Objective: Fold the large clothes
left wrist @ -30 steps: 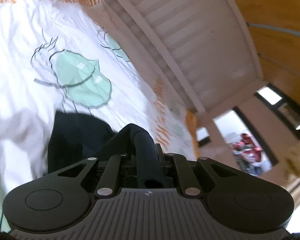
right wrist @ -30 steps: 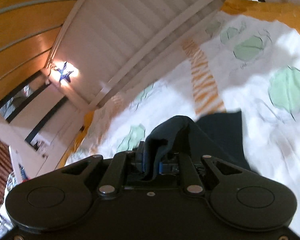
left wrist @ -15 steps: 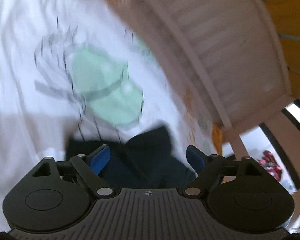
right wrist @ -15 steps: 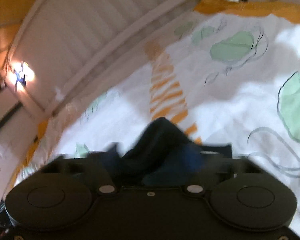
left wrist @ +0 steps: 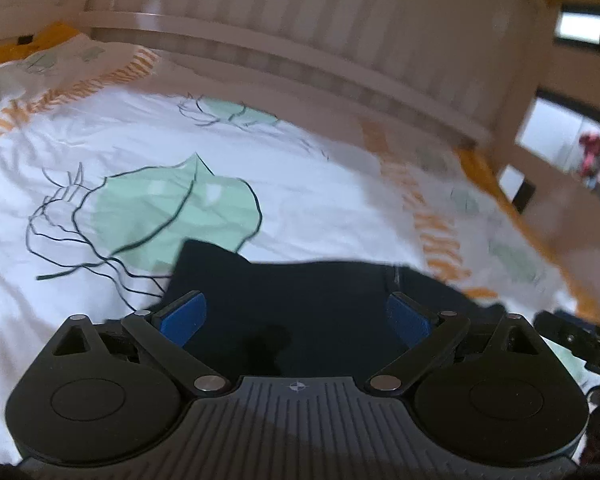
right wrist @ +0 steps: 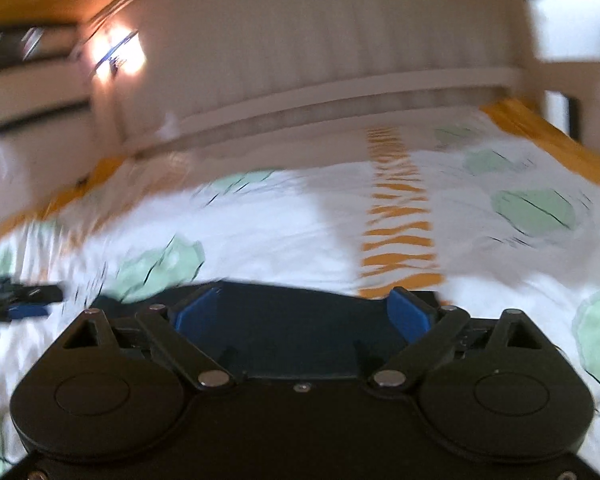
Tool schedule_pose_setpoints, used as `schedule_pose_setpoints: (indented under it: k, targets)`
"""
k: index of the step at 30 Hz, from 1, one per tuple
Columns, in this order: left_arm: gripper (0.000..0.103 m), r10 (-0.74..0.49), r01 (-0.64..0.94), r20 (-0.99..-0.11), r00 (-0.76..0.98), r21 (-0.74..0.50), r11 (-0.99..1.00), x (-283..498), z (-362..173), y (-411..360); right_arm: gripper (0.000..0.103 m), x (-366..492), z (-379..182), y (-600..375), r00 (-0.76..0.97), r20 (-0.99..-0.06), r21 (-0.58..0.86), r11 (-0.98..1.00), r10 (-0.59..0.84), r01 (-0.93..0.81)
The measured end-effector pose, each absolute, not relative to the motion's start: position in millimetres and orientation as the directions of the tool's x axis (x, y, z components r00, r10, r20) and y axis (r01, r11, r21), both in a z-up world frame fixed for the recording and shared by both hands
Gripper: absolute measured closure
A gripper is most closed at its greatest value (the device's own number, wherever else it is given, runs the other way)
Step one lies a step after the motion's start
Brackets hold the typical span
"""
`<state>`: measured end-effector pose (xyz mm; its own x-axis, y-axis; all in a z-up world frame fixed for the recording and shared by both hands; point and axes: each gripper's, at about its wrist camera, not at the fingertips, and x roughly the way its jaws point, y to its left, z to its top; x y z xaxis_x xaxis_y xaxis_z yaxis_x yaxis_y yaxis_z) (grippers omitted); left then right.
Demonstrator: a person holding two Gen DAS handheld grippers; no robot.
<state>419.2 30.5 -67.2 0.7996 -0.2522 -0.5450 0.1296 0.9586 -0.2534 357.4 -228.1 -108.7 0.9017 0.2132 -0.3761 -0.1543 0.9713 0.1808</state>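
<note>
A dark navy garment [left wrist: 228, 268] lies flat on the white bed sheet [left wrist: 320, 184], its far edge straight across the left wrist view. My left gripper [left wrist: 296, 300] hovers over its near part, jaws opening wide, blue pads [left wrist: 182, 316] clear of the cloth. In the right wrist view the same garment [right wrist: 300, 332] spreads under my right gripper [right wrist: 305, 294], whose jaws are also opening; the fabric lies between its fingers [right wrist: 408, 314] but is not pinched. Each gripper shows at the edge of the other's view.
The sheet carries green leaf prints [left wrist: 172, 208] and orange striped bands [right wrist: 398, 232]. A white slatted bed end [left wrist: 320, 12] rises behind it. An orange border [right wrist: 548, 132] runs along the mattress edge. A bright lamp [right wrist: 120, 52] glows at the back left.
Both grippers were shut on bunched dark cloth; they have let it go and opened wide. Both views have rolled level, and the garment now lies flat on the sheet.
</note>
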Motion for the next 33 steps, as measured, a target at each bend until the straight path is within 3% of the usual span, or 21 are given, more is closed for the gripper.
schedule_pose_setpoints:
  k: [6, 9, 14, 23, 25, 28, 31, 33]
  targets:
    - [0.006, -0.146, 0.008, -0.643, 0.752, -0.213, 0.977, 432, -122, 48, 0.010, 375, -145, -184, 0.861, -0.480, 0.011, 0.983, 0.168, -0.186]
    - [0.005, -0.175, 0.051, -0.628, 0.758, -0.210, 0.976, 430, -137, 50, 0.008, 390, -180, -183, 0.808, -0.567, 0.047, 0.986, 0.159, -0.160]
    - [0.002, -0.112, 0.045, -0.608, 0.786, -0.125, 0.991, 424, -145, 37, 0.006, 387, -192, -186, 0.831, -0.536, 0.065, 0.988, 0.152, -0.139]
    - [0.002, -0.114, 0.045, -0.603, 0.789, -0.129, 0.991, 425, -144, 36, 0.007, 387, -168, -192, 0.830, -0.538, 0.066, 0.989, 0.150, -0.135]
    - [0.002, -0.116, 0.045, -0.603, 0.789, -0.131, 0.990, 427, -144, 36, 0.007, 385, -161, -203, 0.851, -0.515, 0.052, 0.995, 0.103, -0.089]
    - [0.002, -0.115, 0.045, -0.602, 0.790, -0.130, 0.990, 426, -145, 36, 0.006, 399, -173, -228, 0.815, -0.579, 0.015, 1.000, 0.005, 0.004]
    - [0.002, -0.113, 0.046, -0.600, 0.792, -0.127, 0.991, 426, -145, 35, 0.001, 405, -191, -266, 0.801, -0.596, 0.173, 0.982, 0.048, 0.070]
    - [0.002, -0.113, 0.045, -0.599, 0.793, -0.128, 0.991, 426, -145, 35, 0.001, 406, -189, -266, 0.799, -0.600, 0.161, 0.984, 0.036, 0.077]
